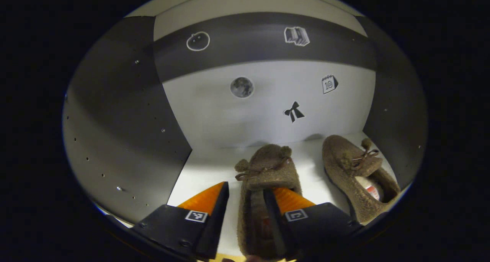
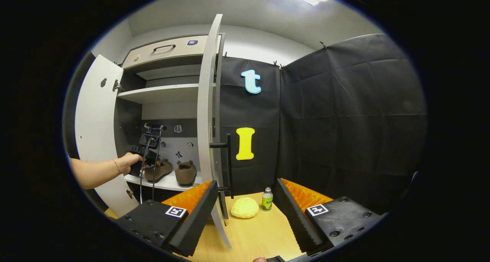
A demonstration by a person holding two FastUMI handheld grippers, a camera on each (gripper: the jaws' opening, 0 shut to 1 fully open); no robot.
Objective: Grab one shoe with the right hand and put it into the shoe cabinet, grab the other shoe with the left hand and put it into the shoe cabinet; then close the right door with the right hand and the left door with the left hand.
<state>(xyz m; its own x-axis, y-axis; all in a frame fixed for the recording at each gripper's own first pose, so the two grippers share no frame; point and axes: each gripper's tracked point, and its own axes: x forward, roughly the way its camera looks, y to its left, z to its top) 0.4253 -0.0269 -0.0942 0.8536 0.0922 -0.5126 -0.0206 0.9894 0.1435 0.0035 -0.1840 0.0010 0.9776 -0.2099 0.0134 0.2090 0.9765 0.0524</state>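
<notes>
Left gripper view: the left claw [image 1: 246, 200] stands spread over the heel of a brown fuzzy slipper-style shoe with a bow [image 1: 264, 185]; one finger lies inside the shoe's opening, the other outside, apart from its wall. The shoe rests on the white lower shelf [image 1: 203, 174] of the white-and-grey shoe cabinet [image 2: 160, 93]. A second matching brown shoe [image 1: 356, 174] lies just beside it.

Right gripper view: the right claw [image 2: 245, 200] hangs spread and empty above the pale wooden counter [image 2: 252, 235], near the open right door [image 2: 208, 112]. The left door [image 2: 93, 131] stands open.
</notes>
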